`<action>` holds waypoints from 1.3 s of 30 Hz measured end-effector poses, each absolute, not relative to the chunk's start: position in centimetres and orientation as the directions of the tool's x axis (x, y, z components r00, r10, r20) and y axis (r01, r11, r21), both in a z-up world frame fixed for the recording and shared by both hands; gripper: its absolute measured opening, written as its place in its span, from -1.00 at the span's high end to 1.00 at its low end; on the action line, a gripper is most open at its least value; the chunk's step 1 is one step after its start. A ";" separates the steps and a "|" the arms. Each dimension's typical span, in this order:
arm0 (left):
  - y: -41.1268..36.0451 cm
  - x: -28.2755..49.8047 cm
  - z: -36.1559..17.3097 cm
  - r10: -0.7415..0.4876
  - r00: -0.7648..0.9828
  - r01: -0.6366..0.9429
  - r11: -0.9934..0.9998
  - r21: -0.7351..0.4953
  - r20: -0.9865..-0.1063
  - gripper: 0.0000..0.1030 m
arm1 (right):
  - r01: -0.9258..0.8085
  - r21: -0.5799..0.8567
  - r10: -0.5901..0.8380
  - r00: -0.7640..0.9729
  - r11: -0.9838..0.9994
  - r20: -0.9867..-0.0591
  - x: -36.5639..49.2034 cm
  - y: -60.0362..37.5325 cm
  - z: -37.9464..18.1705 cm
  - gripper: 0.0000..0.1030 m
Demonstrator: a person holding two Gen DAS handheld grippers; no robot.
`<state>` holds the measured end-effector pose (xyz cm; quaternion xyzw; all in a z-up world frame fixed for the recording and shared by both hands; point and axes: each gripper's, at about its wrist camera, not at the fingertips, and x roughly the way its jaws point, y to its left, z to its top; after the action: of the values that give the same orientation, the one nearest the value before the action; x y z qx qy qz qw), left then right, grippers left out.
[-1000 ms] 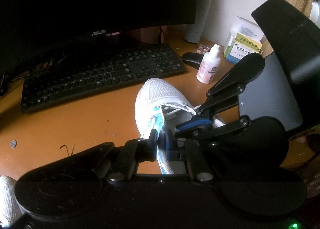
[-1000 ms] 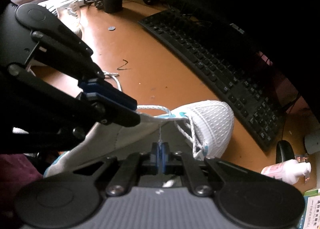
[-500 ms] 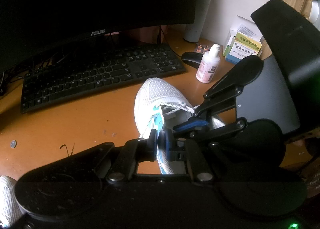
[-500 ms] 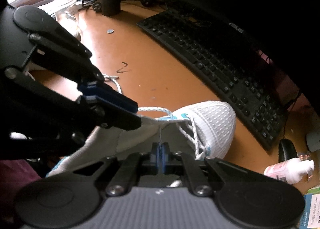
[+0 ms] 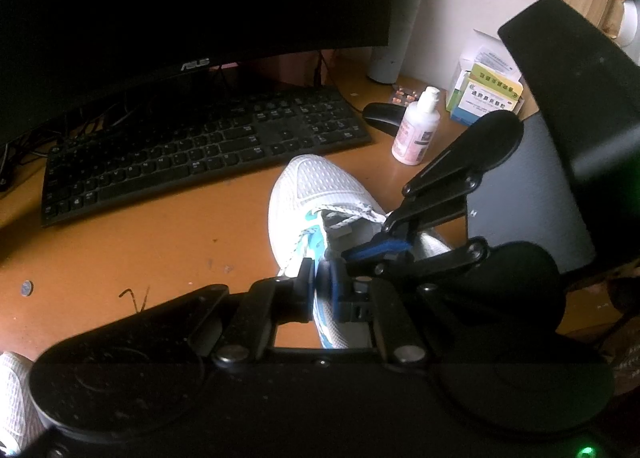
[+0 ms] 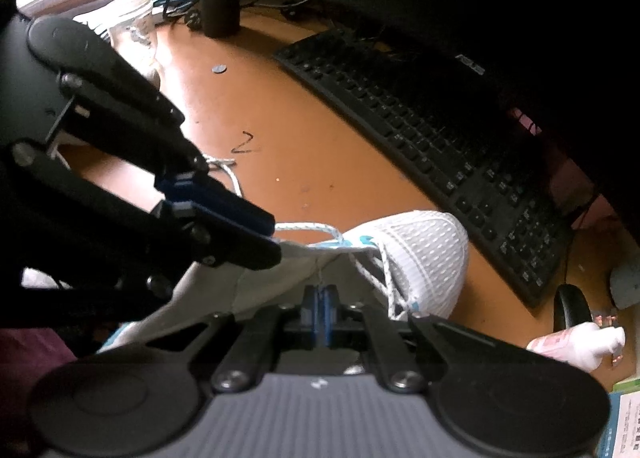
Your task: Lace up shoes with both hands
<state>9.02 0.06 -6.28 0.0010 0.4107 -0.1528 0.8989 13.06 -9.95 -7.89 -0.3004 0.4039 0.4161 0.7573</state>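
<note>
**Op:** As far as both wrist views show, the shoe [image 5: 316, 193] lies on the bench [image 5: 160, 242], toe toward the keyboard [image 5: 200, 153], with lace crossings only near the toe. I judge the lacing barely started; the upper eyelets look unthreaded, though my claws hide most of them.

**Obs:** Claw states?

**Op:** My left claw [image 5: 318, 278] has its fingers drawn together at the shoe's left edge. In the right wrist view the lace [image 6: 308, 226] runs straight out of its tip, so I read it as clamped on that strand. My right claw [image 6: 319, 304] is pressed together on a thin strand rising from the tongue area; too fine to tell whether it is the lace tip or a thread.

**Obs:** Remaining?

**Op:** My estimate: nearly everything. Thread both ends up through the remaining eyelets, even out the tension, then tie. A second shoe [image 5: 12, 398] sits at the lower left edge; its lacing is out of view.

**Obs:** Risk?

**Op:** Both strands look taut; a slip from either claw would cost the grip.
</note>
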 end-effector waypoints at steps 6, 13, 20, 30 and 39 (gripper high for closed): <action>0.1 9.1 -6.2 -0.269 0.615 0.274 0.954 -0.120 -0.741 0.89 | -0.858 -0.113 0.403 0.347 0.501 -0.847 13.3 -10.2 -7.5 0.93; -0.1 9.1 -6.3 -0.274 0.611 0.278 0.953 -0.122 -0.743 0.89 | -0.872 -0.112 0.413 0.334 0.476 -0.847 12.8 -10.2 -7.4 0.93; 0.0 9.1 -6.3 -0.273 0.609 0.277 0.953 -0.123 -0.744 0.89 | -0.861 -0.102 0.422 0.344 0.499 -0.839 12.7 -10.7 -7.1 0.93; 0.4 9.3 -6.4 -0.279 0.606 0.288 0.950 -0.122 -0.745 0.89 | -0.852 -0.090 0.421 0.344 0.517 -0.839 12.7 -11.3 -7.2 0.93; 0.0 9.2 -6.5 -0.275 0.608 0.287 0.951 -0.117 -0.745 0.89 | -0.853 -0.094 0.411 0.341 0.514 -0.846 12.6 -11.0 -7.6 0.93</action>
<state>9.15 -0.04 -6.53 0.0070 0.4141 -0.1567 0.8966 12.62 -11.02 -7.56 -0.2746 0.4024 0.4094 0.7714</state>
